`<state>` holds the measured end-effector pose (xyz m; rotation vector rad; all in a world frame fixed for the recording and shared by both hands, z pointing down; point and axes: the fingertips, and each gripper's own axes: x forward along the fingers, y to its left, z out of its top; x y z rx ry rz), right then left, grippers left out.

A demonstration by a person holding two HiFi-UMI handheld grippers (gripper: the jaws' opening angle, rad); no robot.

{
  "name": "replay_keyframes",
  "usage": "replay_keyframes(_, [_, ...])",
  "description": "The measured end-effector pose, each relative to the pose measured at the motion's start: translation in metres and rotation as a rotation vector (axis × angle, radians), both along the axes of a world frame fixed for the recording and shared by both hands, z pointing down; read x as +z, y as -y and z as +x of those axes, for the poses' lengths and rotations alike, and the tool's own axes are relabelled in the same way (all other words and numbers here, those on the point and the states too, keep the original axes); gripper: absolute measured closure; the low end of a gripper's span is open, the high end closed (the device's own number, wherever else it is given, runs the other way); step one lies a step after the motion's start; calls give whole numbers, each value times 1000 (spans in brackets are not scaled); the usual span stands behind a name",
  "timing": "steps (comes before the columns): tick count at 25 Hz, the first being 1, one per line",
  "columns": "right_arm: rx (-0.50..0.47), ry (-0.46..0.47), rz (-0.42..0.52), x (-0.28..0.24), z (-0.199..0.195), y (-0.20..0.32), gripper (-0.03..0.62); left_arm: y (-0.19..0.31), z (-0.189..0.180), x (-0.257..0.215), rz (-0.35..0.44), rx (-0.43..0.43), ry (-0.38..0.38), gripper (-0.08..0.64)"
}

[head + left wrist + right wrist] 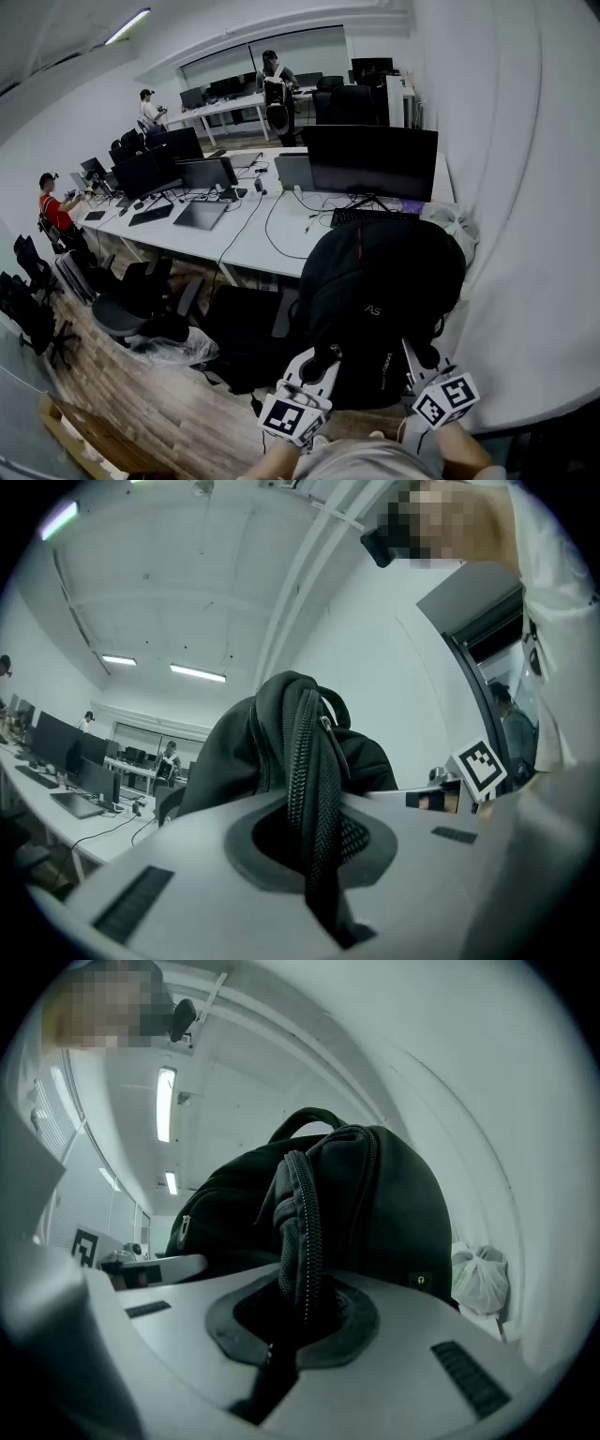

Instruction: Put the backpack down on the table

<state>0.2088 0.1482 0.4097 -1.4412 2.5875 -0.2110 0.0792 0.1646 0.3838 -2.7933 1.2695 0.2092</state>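
A black backpack (380, 300) hangs in the air in front of me, held up between both grippers, near the right end of the white table (262, 246). My left gripper (322, 364) is shut on a fold of the backpack's zippered edge (314, 789). My right gripper (417, 361) is shut on another zippered fold of the backpack (302, 1251). In the head view the bag hides both sets of jaw tips. The bag's top handle (305, 1119) shows above its rounded body in the right gripper view.
On the table stand a large monitor (370, 161), a keyboard (361, 217), laptops and cables. Black office chairs (141, 305) stand below the table's near edge. A white plastic bag (452, 223) lies at the table's right end by the wall. Several people work at desks farther back.
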Motion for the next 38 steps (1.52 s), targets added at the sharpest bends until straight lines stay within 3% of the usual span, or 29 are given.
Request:
replay_keyframes(16, [-9, 24, -8, -1, 8, 2, 569, 1, 7, -2, -3, -13, -4, 548])
replay_keyframes(30, [-67, 16, -1, -12, 14, 12, 569, 7, 13, -12, -3, -74, 3, 548])
replay_keyframes(38, [-68, -12, -18, -9, 0, 42, 569, 34, -1, -5, -7, -86, -26, 548])
